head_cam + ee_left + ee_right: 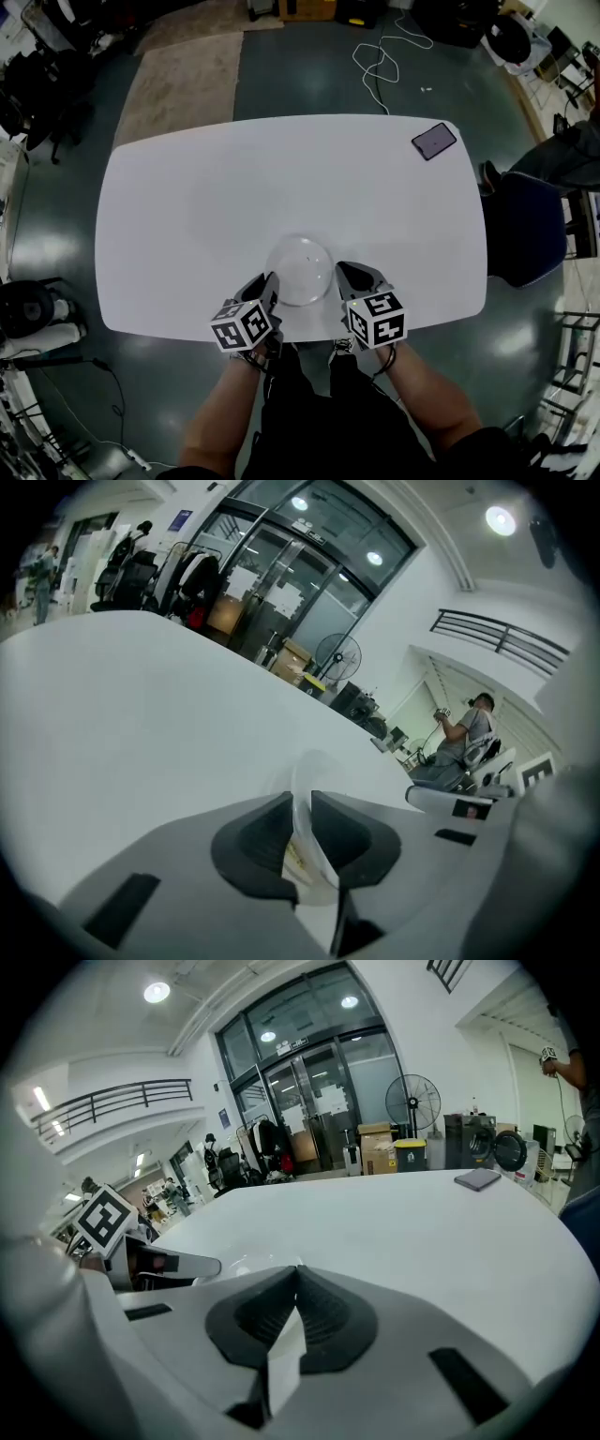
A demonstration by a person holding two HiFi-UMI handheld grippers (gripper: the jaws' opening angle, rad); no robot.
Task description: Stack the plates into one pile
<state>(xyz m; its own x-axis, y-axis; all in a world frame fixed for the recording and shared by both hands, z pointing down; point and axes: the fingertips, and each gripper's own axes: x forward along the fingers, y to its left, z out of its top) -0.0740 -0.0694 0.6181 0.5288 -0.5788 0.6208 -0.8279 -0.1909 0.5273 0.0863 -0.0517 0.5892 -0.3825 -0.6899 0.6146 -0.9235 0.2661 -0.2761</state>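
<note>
A pile of clear plates (302, 270) sits on the white table (187, 216) near its front edge, between my two grippers. My left gripper (269, 282) is at the pile's left rim. In the left gripper view the jaws (302, 801) stand a little apart, with the thin translucent plate rim (307, 769) in the gap and not pinched. My right gripper (343, 273) is at the right rim. Its jaws (298, 1270) are closed, and a thin white sliver of plate rim (284, 1358) is caught between the pads.
A dark phone (433, 141) lies at the table's far right corner, also seen in the right gripper view (480, 1178). A blue chair (525, 227) stands at the table's right end. A person (466, 733) stands beyond the table. A white cable (380, 56) lies on the floor.
</note>
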